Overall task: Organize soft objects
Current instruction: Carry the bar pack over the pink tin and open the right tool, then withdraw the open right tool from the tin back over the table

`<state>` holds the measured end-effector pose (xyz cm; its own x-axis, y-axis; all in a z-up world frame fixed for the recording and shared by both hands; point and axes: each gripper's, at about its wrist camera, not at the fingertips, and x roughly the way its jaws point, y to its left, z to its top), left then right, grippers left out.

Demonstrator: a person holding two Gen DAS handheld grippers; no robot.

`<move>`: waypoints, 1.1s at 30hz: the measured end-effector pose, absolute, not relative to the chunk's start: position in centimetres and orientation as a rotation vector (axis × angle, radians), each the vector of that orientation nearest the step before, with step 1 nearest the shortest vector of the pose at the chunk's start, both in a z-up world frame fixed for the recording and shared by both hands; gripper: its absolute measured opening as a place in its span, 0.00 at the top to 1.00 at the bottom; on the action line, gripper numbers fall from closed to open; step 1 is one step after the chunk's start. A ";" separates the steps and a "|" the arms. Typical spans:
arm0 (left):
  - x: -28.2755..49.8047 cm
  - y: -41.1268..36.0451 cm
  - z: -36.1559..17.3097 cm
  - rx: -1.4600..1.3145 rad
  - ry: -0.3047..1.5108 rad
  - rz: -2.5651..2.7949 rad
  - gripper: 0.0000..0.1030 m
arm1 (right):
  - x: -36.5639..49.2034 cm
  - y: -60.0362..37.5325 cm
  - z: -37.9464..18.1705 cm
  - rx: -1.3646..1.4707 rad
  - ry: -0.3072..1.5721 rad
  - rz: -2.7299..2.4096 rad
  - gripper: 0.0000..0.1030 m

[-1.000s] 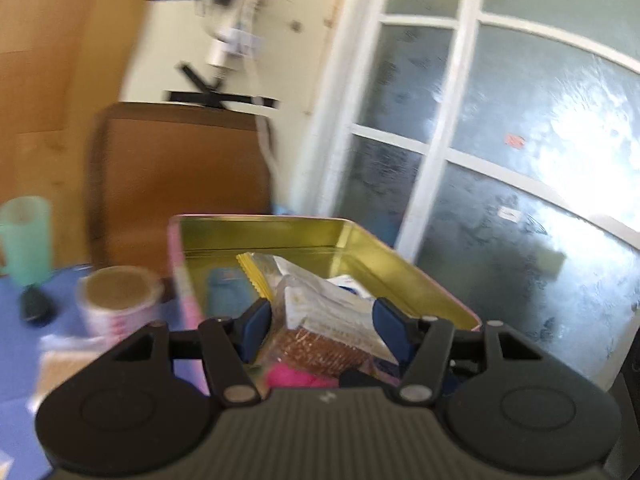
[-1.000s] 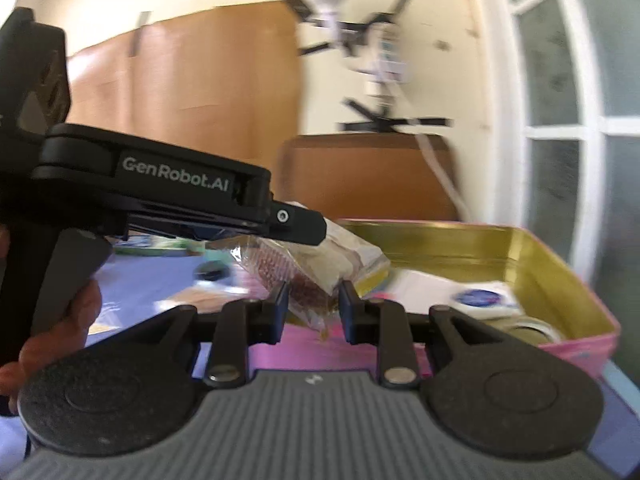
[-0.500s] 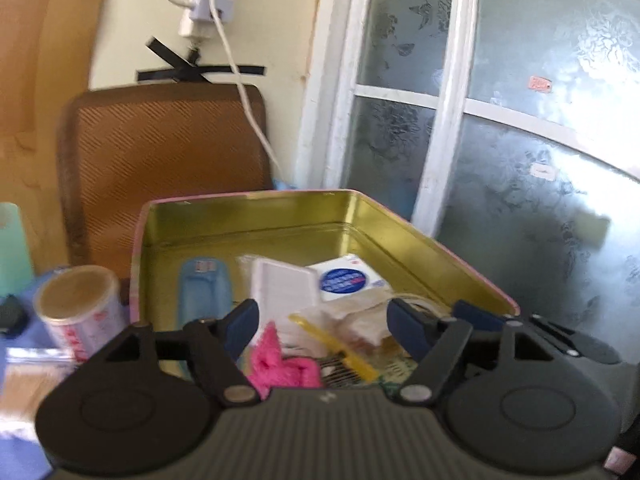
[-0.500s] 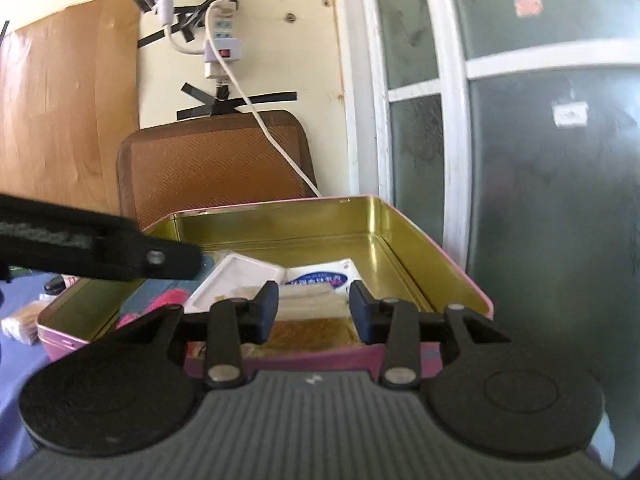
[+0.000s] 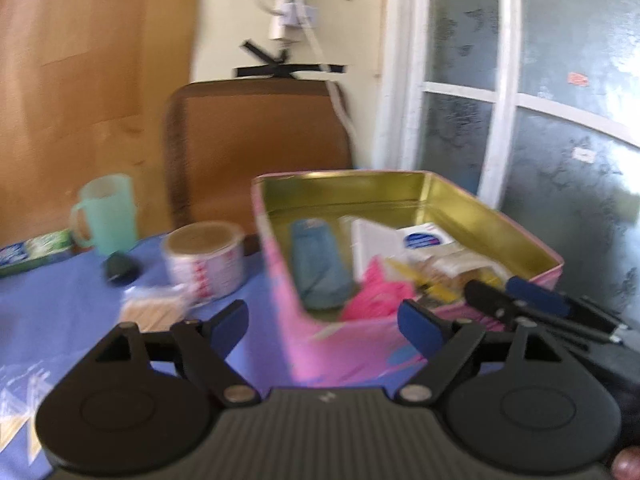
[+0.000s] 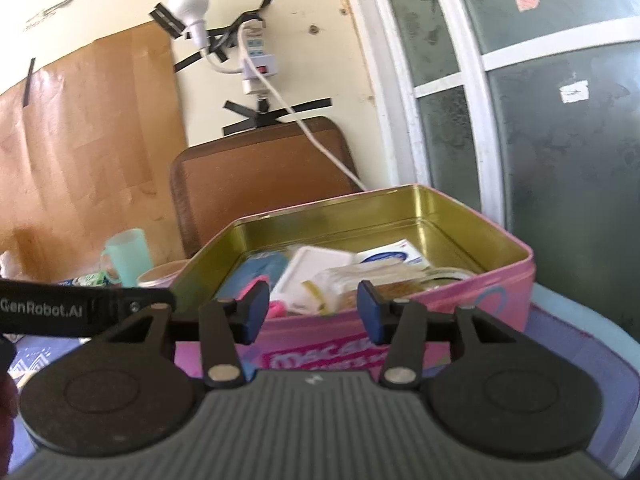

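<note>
A green mug [image 5: 106, 213] stands far left on the desk [image 5: 48, 304], then a round tub [image 5: 206, 262]. Right of it, the pink tin [image 5: 332, 344] holds a blue cloth [image 5: 320, 264], a pink cloth [image 5: 378, 290] and a clear snack bag [image 6: 360, 276]. The left gripper [image 5: 323, 322] and the right gripper [image 6: 313, 311] are near the tin; their fingers are moving apart, holding nothing.

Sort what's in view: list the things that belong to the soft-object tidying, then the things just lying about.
Part of the job:
pink tin
blue cloth roll
pink soft item
clear packet
cotton swab bag

Just lying about:
green mug
tape-wrapped can
brown chair back
power strip
</note>
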<state>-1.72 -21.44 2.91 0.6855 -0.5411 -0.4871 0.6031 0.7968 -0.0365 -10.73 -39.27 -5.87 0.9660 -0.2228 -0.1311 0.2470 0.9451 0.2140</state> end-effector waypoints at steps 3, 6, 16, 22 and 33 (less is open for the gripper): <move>-1.6 -19.4 2.4 0.133 0.523 -0.591 0.18 | -10.6 -38.0 -5.8 0.232 0.125 -0.219 0.45; -1.6 -17.7 1.7 0.136 0.542 -0.554 0.18 | -10.3 -36.8 -5.7 0.247 0.150 -0.183 0.34; -1.3 -13.7 0.2 0.099 0.566 -0.506 0.15 | -9.5 -34.0 -5.3 0.257 0.221 -0.125 0.31; -1.4 -13.4 -0.5 0.109 0.546 -0.515 0.11 | -10.4 -34.5 -4.5 0.287 0.180 -0.186 0.29; 0.2 -11.8 -2.8 0.132 0.573 -0.467 0.04 | -9.9 -32.8 -6.3 0.347 0.156 -0.283 0.00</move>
<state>0.16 -11.79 -2.81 0.7394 -0.3880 -0.5502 0.4601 0.8878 -0.0077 -9.86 -32.80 -6.28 0.9487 -0.2463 -0.1985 0.2994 0.9014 0.3128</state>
